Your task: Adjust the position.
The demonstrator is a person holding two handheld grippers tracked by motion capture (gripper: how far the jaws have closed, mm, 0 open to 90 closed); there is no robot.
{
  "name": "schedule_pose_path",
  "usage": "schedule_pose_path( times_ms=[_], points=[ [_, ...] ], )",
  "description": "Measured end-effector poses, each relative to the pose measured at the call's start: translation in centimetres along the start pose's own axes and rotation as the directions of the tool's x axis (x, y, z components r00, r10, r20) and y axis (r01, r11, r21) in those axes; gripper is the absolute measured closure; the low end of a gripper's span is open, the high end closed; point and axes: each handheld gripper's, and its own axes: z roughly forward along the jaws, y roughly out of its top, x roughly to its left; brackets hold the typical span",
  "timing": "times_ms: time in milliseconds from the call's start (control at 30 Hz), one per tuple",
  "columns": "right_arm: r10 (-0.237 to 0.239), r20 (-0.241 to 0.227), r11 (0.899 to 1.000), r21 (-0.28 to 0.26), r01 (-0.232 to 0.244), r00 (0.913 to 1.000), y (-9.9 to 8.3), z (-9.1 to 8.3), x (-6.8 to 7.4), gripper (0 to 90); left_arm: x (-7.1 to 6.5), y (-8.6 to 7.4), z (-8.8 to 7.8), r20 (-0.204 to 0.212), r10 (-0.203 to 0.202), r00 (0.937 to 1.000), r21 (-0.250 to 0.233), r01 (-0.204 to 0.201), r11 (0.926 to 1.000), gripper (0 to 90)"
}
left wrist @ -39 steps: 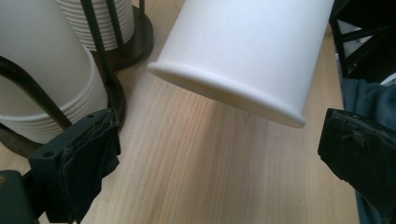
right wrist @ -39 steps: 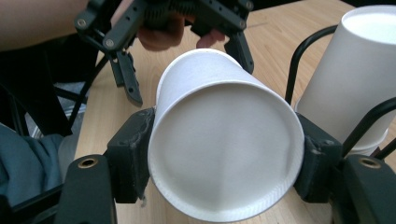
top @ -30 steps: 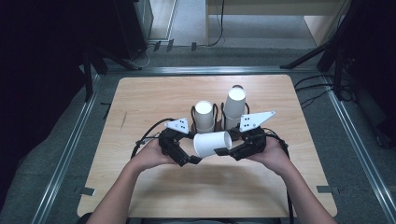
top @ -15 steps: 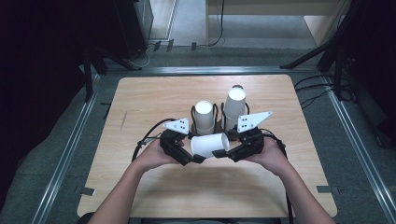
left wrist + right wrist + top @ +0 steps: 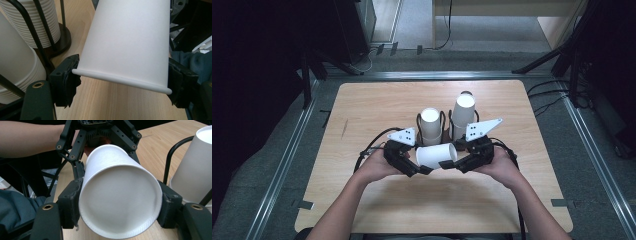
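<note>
A white paper cup (image 5: pixel 437 155) lies on its side a little above the wooden table (image 5: pixel 377 105), held between my two grippers. My left gripper (image 5: pixel 419 159) is at its rim end. In the left gripper view its jaws have just been closing, and both pads (image 5: pixel 66 77) now touch the rim of the cup (image 5: pixel 130 45). My right gripper (image 5: pixel 452 154) is shut on the base end. In the right gripper view the cup's bottom (image 5: pixel 120 202) faces the camera between the pads (image 5: pixel 71 202), with the left gripper behind it.
Two stacks of upturned white cups (image 5: pixel 430 125) (image 5: pixel 464 112) stand in black wire holders just behind the grippers, near the table's middle. One stack (image 5: pixel 195 170) is close to my right gripper, and both stacks (image 5: pixel 15 65) sit beside the left one. Dark floor and metal rails surround the table.
The left gripper's jaws have come in onto the cup's rim end. Both hands and the cup have stayed where they were.
</note>
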Motion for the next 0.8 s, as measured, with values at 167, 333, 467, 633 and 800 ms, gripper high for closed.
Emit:
schedule_pose_path(
  times_ms=[167,333,467,633,800],
  points=[
    [0.015,0.027,1.000,0.001,-0.015,0.9995,0.0,0.0,0.0,25.2,0.3,-0.1,-0.4,-0.018,-0.022,0.9996,-0.001,0.022,0.9998,23.7],
    [0.034,0.052,0.999,-0.004,-0.034,0.9981,-0.1,-0.5,-0.3,23.0,0.7,0.1,-1.8,-0.035,-0.046,0.9983,-0.007,0.046,0.9989,23.5],
    [0.018,0.068,1.000,0.018,-0.019,0.9975,-0.3,-0.7,-0.4,23.0,0.6,0.5,-2.8,-0.065,-0.045,0.9969,0.010,0.046,0.9989,23.4],
    [0.012,0.087,0.999,0.044,-0.015,0.9962,-0.4,-0.5,-0.4,23.2,0.8,0.9,-3.6,-0.091,-0.051,0.9946,0.047,0.056,0.9974,22.8],
    [0.001,0.092,0.998,0.067,-0.007,0.9958,-0.6,-0.2,-0.4,23.4,0.9,1.3,-3.7,-0.105,-0.042,0.9936,0.109,0.053,0.9926,22.8]
  ],
)
